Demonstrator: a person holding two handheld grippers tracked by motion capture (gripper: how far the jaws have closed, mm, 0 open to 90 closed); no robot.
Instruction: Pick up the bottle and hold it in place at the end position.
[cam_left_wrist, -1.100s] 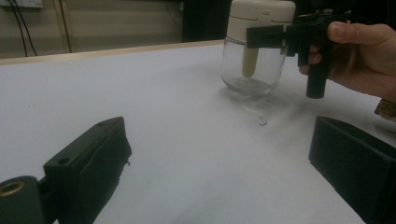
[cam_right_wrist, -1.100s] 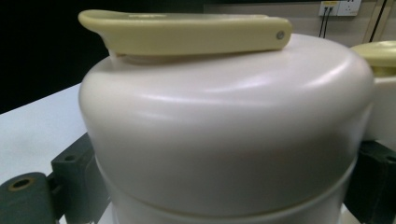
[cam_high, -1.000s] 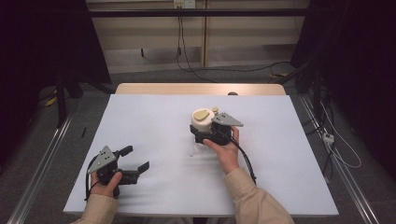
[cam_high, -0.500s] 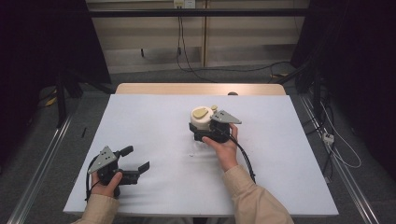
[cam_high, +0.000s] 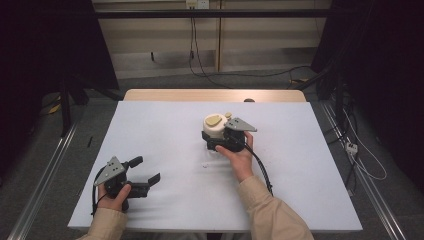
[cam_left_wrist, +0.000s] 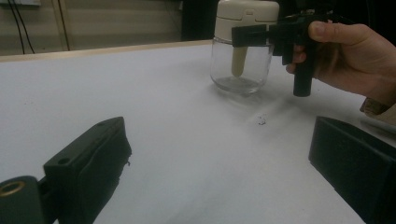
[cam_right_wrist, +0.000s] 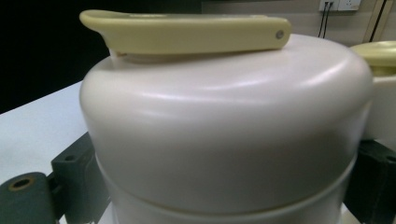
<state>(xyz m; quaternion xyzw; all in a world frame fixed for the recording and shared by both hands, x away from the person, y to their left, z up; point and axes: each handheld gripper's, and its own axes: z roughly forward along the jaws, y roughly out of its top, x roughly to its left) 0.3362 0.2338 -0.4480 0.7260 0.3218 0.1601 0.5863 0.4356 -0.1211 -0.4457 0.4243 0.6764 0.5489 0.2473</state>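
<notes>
Two claws work over one table, with one jar between them. Right claw is closed around the jar just under its cream lid, the right hand reaching forward behind it near the table's middle. Left claw rests spread wide and empty at the near left, gripped by the left hand. Inside the clear glass jar hangs a pale scoop; a yellowish flap lies flat on the lid.
</notes>
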